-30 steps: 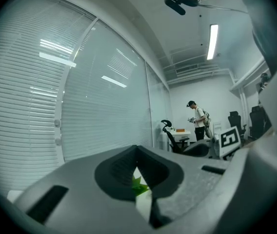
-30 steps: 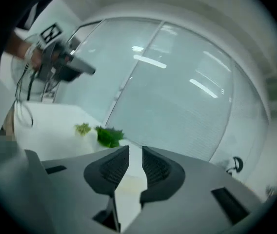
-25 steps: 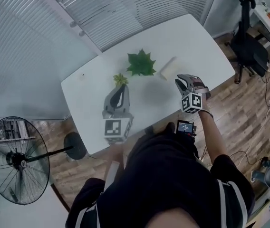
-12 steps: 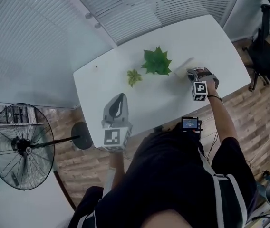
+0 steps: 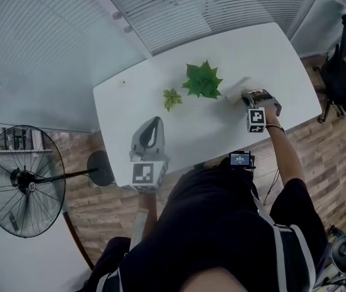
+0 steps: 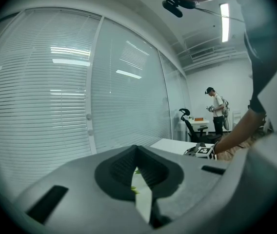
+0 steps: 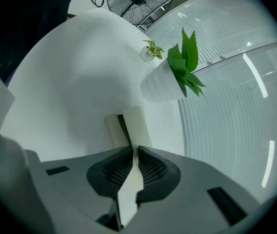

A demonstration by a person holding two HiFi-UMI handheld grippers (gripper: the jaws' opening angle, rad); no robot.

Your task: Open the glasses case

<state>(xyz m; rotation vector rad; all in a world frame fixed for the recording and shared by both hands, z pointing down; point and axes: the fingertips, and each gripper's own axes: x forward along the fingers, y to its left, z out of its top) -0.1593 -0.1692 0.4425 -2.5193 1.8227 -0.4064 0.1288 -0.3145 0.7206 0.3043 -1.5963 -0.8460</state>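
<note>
A cream glasses case [image 5: 236,85] lies on the white table [image 5: 270,53], right of the big plant. My right gripper [image 5: 246,94] is at its near end. In the right gripper view the case [image 7: 137,123] shows a dark slit between two cream panels, and a cream flap of it runs between the jaws of that gripper [image 7: 136,149], which are shut on it. My left gripper [image 5: 155,121] hovers over the table's near left part, far from the case; its jaws [image 6: 138,152] meet at the tips with nothing in them.
A big green plant [image 5: 202,79] in a white pot [image 7: 160,84] and a small plant [image 5: 172,97] stand mid-table, left of the case. A standing fan [image 5: 24,184] is on the floor at left, an office chair [image 5: 343,72] at right. A person [image 6: 218,112] stands far off.
My right gripper has gone forward to the case and closed on it. My left gripper has drawn back toward the table's near edge. In the last half second almost nothing moved.
</note>
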